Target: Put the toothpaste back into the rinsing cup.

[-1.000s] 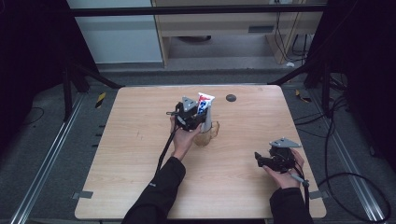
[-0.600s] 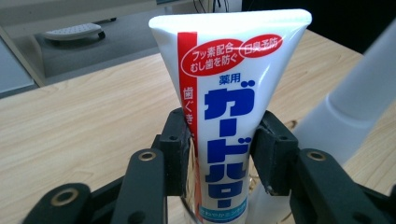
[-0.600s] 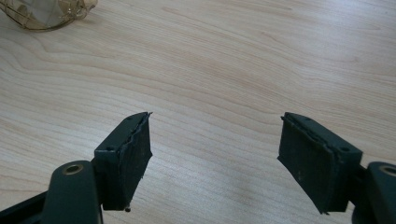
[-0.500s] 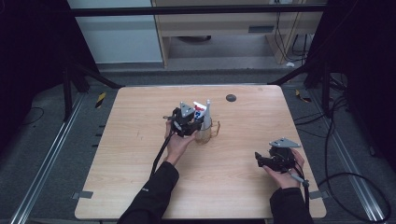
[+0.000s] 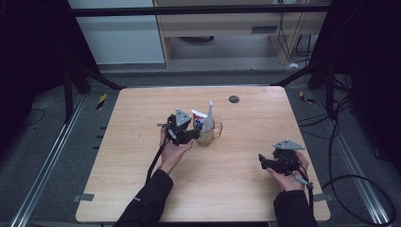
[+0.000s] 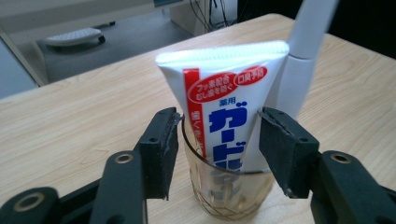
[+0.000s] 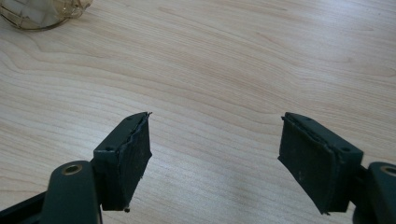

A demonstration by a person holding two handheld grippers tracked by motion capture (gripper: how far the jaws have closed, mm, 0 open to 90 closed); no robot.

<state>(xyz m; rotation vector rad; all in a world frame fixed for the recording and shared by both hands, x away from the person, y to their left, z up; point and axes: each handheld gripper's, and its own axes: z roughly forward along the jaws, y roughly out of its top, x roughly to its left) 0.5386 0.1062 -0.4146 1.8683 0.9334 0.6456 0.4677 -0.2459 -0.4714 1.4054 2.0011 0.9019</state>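
- Toothpaste tube (image 6: 224, 105) stands upright in glass cup (image 6: 224, 196), cap end down, crimped end up.
- Left gripper (image 6: 217, 144): jaws apart, have just been opening; tube and cup rim sit between the pads, gaps on both sides, no clamp.
- White slim item (image 6: 299, 70), toothbrush-like, leans in same cup just behind tube.
- Right gripper (image 5: 265, 162): well apart from cup, low over table (image 5: 236, 189), jaws wide, nothing between.
- Dark round disc (image 5: 233, 99) on table beyond cup.
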